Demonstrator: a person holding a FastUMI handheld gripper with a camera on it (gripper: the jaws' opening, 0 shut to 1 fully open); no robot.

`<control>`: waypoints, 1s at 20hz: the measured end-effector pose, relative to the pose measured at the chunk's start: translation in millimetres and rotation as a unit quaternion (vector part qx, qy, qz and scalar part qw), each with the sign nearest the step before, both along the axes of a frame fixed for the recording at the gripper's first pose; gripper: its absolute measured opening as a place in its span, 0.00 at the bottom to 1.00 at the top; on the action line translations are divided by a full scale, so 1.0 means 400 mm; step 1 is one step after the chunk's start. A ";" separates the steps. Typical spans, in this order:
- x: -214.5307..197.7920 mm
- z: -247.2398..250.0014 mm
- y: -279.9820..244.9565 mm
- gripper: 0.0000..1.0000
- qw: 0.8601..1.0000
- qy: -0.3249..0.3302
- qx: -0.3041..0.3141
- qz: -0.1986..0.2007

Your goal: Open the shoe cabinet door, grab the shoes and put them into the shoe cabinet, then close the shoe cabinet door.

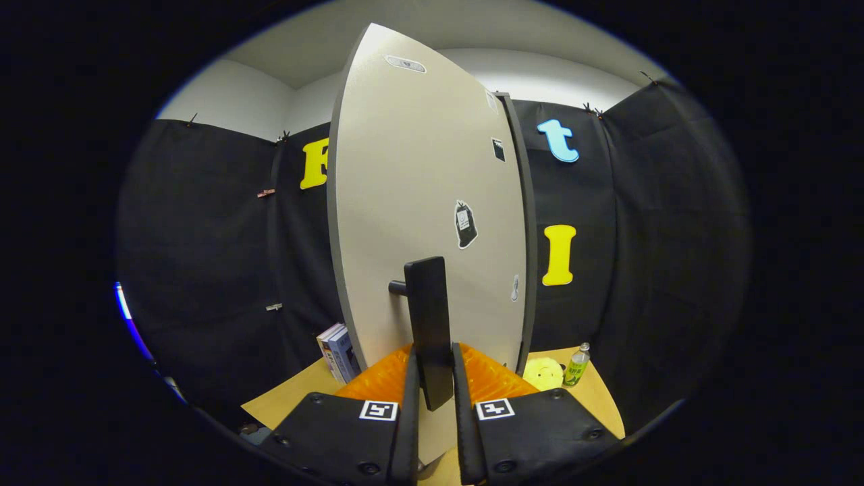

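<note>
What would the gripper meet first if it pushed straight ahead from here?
The gripper already has the black door handle between its fingers, seemingly clamped. Straight on, it would press that handle toward the beige cabinet door right behind it, though the gap to the door is hard to judge.

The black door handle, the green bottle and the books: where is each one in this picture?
Door handle [430, 324]: gripper view, middle of the black bar, between the tool's [432, 378] fingers.
Green bottle [577, 366]: gripper view, on its label, standing right of the cabinet door [412, 175].
Books [339, 352]: gripper view, on their spines, left of the door.
</note>
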State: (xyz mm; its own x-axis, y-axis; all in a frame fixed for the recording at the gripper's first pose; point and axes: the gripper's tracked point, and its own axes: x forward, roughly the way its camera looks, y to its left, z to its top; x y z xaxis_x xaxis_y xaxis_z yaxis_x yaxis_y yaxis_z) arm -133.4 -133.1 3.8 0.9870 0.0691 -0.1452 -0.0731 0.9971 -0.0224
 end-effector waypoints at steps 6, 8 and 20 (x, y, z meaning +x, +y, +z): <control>-0.038 0.000 -0.082 0.27 0.999 0.005 0.004 -0.036; -0.059 0.004 -0.109 0.27 0.999 0.006 0.008 -0.049; -0.191 0.101 -0.220 0.27 0.990 -0.068 -0.038 -0.114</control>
State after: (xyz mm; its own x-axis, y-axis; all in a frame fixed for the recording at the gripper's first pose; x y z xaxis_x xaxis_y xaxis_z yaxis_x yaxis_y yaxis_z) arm -209.9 -221.0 44.2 0.9864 -0.1644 -0.0050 0.1633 0.9823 -0.0920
